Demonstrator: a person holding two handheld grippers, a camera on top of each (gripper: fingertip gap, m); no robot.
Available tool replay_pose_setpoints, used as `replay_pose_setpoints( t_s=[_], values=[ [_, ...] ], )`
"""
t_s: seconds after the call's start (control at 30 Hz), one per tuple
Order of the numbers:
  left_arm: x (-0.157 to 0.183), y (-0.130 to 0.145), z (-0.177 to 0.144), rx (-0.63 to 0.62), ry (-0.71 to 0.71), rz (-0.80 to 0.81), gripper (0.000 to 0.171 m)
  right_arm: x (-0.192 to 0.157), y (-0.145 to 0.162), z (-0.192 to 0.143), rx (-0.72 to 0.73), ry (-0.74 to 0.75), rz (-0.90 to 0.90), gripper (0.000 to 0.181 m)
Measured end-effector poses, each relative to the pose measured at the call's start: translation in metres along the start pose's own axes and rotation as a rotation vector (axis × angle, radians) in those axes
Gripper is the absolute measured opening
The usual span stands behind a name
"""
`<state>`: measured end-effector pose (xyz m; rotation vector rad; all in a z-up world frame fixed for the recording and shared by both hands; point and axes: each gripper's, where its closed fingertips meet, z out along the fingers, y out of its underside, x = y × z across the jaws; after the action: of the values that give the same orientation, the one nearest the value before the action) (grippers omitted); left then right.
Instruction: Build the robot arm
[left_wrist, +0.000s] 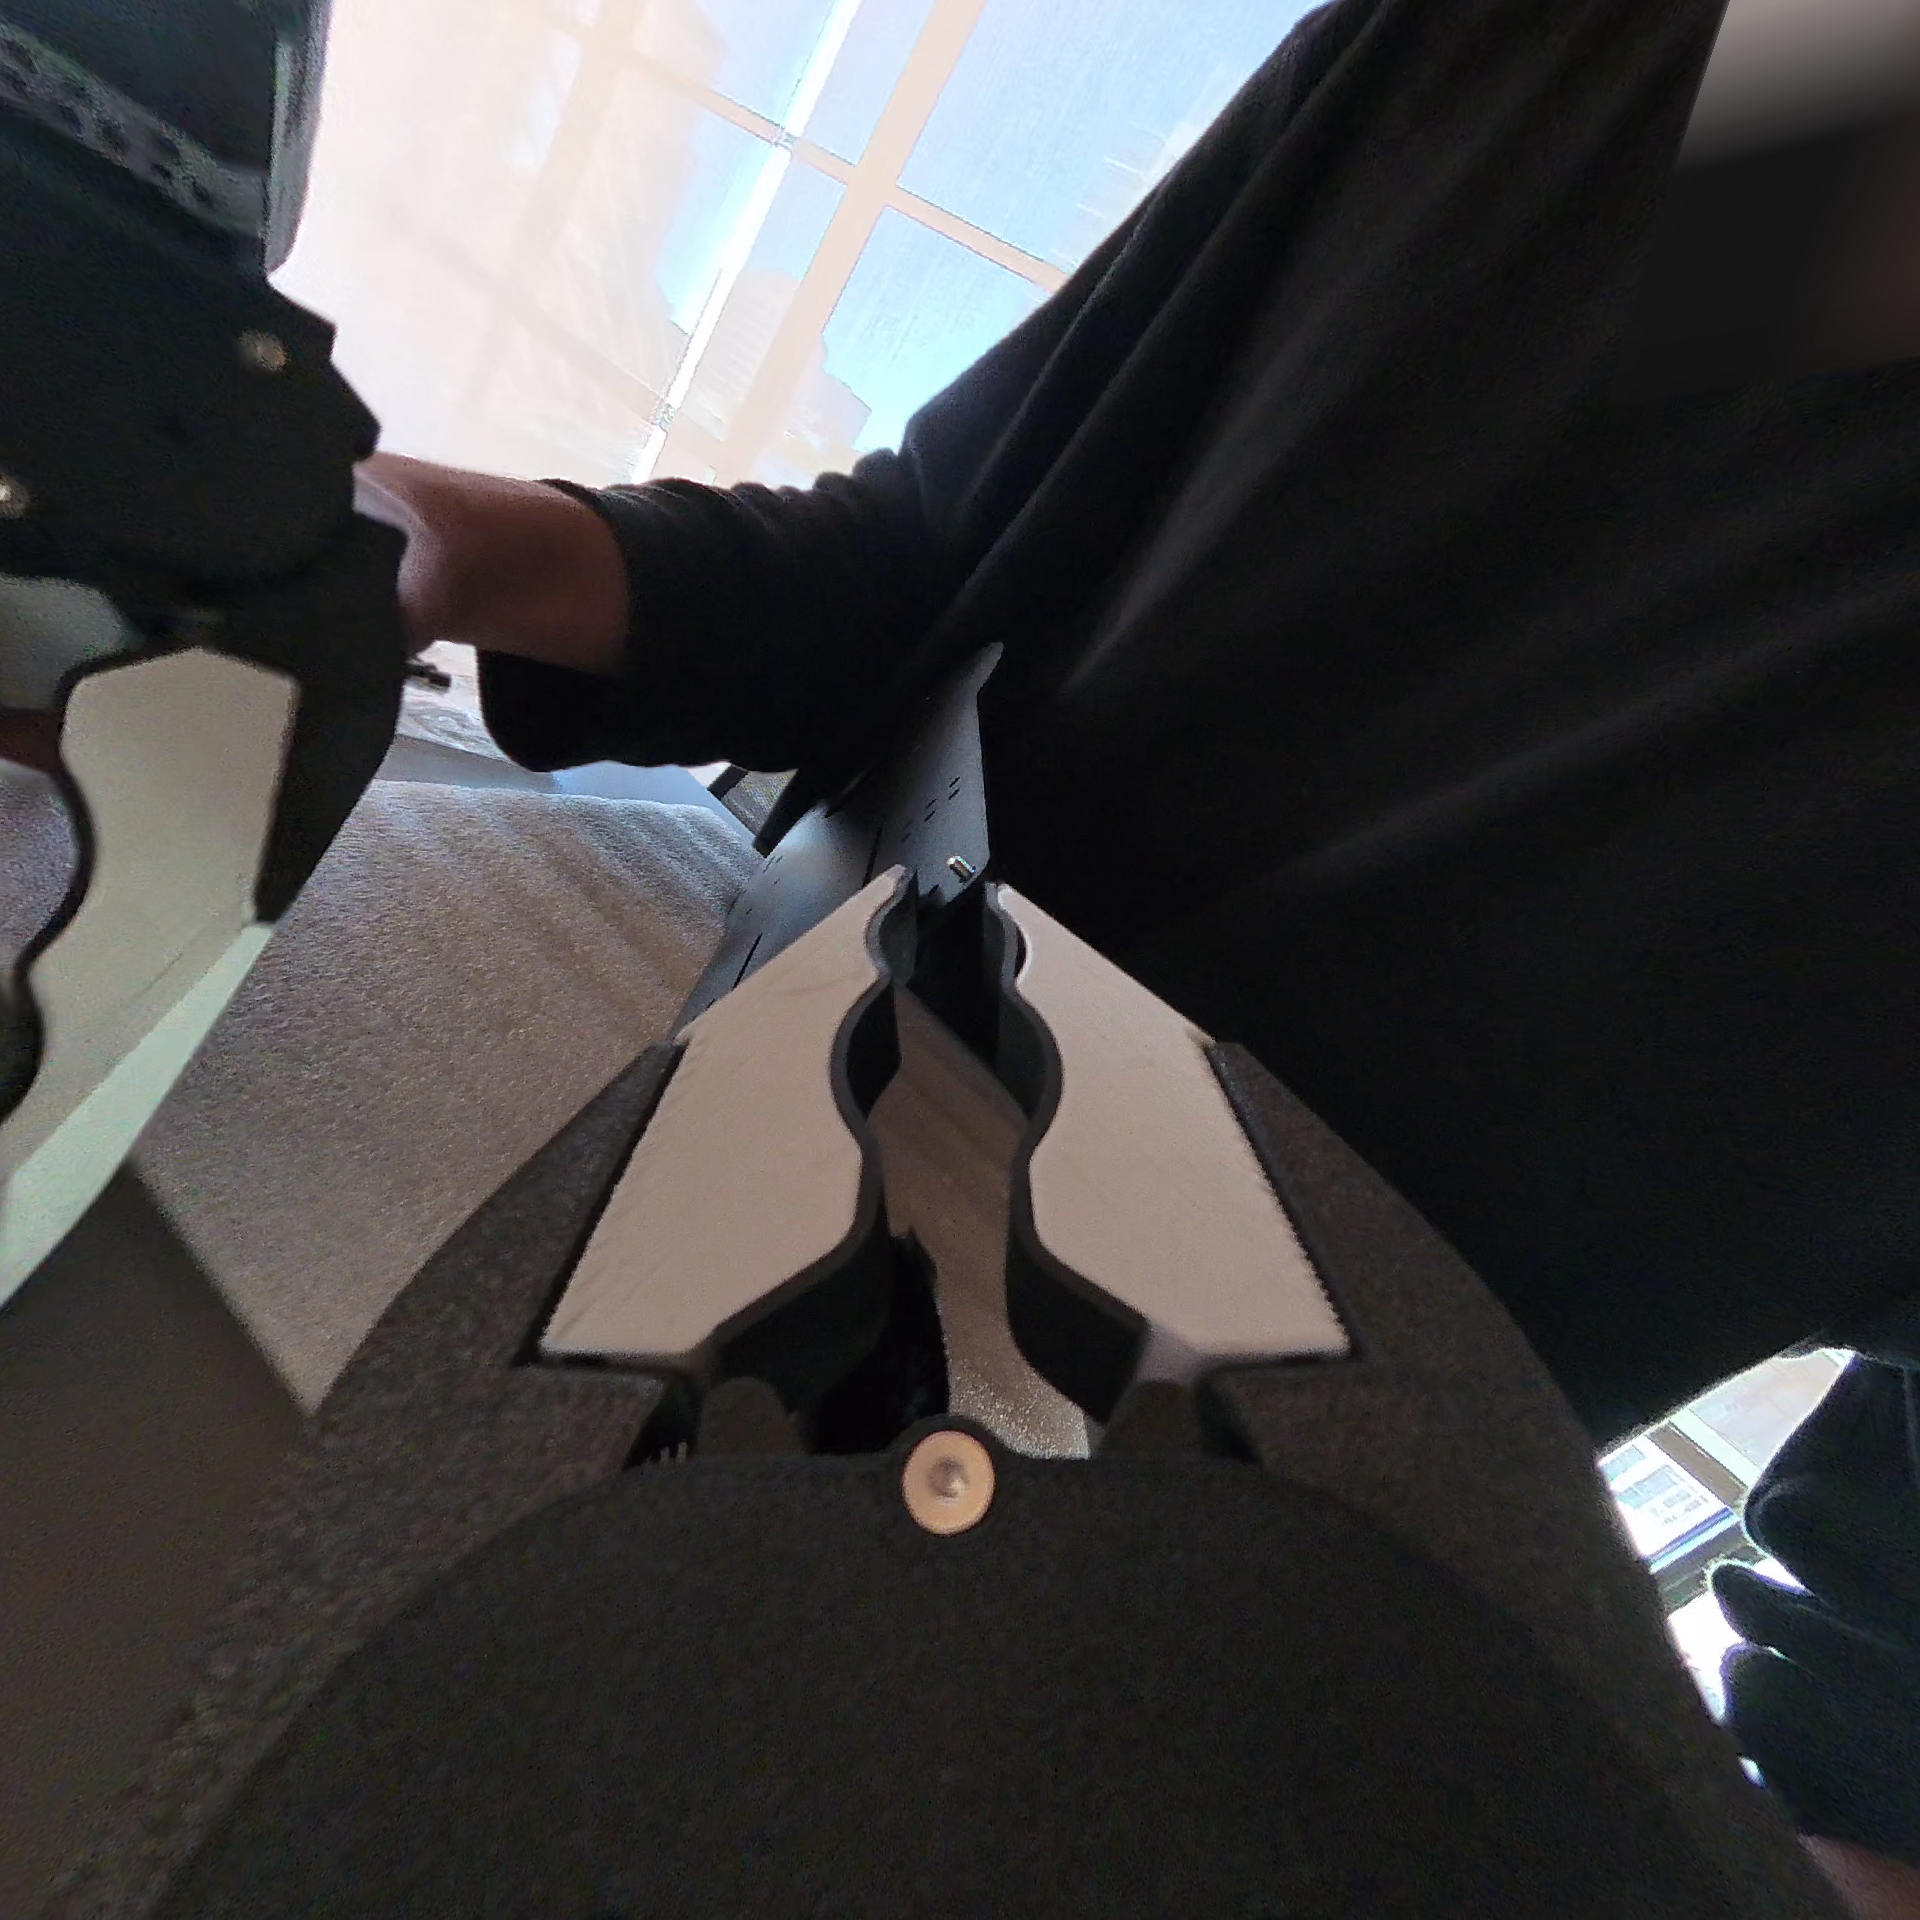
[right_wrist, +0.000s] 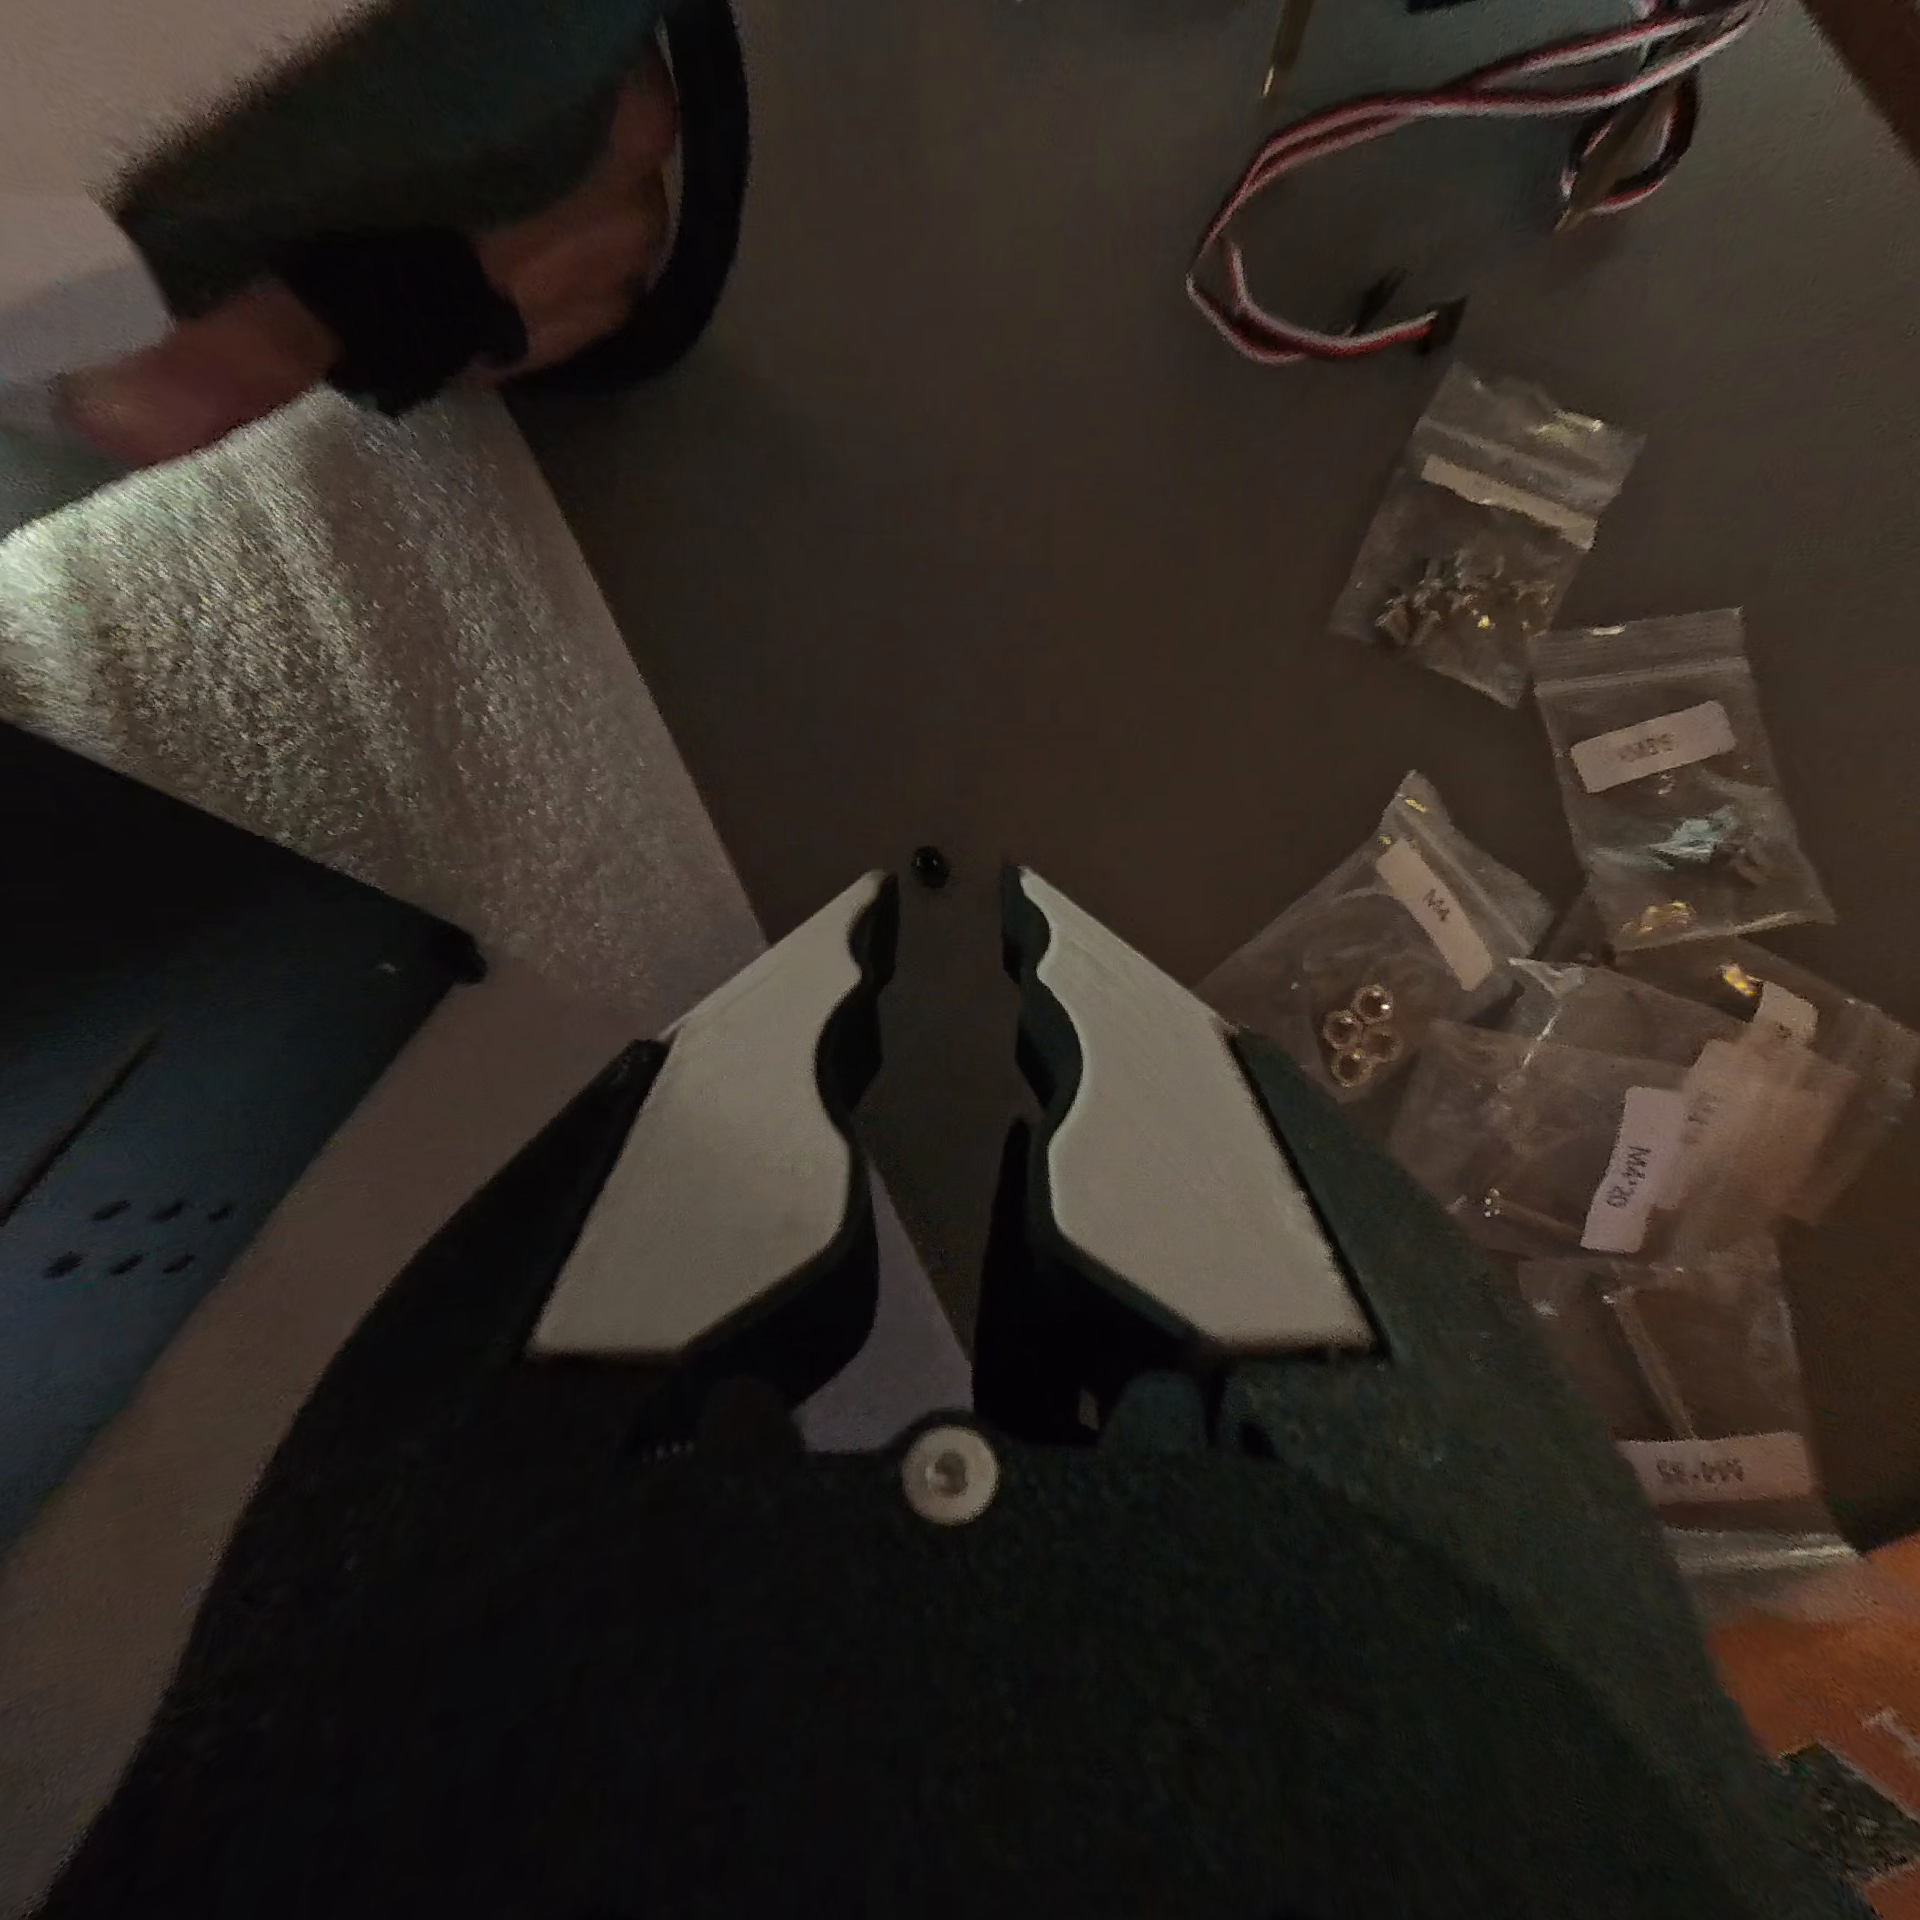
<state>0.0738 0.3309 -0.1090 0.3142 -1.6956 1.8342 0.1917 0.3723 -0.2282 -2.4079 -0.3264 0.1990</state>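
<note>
Between the left gripper's (left_wrist: 948, 894) jaws stands the edge of a black perforated sheet-metal panel (left_wrist: 935, 790) — the jaws look clamped on it, over a white foam sheet (left_wrist: 416, 935). The right gripper (right_wrist: 948, 883) hovers above the dark desk (right_wrist: 987, 520), its jaws slightly apart, a tiny black screw (right_wrist: 924, 860) just beyond the tips — well clear of small clear plastic bags of hardware (right_wrist: 1496, 1039) to the right.
</note>
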Motion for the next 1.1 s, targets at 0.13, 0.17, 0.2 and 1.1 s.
replay_pose_setpoints(
  t_s=[0.13,0.17,0.2,1.1],
  values=[
    [0.0,0.0,0.0,0.0,0.0,0.0,0.01,0.0,-0.002,0.003,-0.025,0.023,-0.049,0.016],
    [0.0,0.0,0.0,0.0,0.001,-0.001,0.01,-0.001,-0.004,0.004,-0.026,0.022,-0.06,0.015],
    [0.0,0.0,0.0,0.0,0.001,-0.001,0.01,-0.001,-0.005,0.004,-0.024,0.018,-0.068,0.015],
    [0.0,0.0,0.0,0.0,-0.001,0.0,0.01,-0.08,-0.073,-0.08,0.332,-0.446,0.246,0.005]
  ],
)
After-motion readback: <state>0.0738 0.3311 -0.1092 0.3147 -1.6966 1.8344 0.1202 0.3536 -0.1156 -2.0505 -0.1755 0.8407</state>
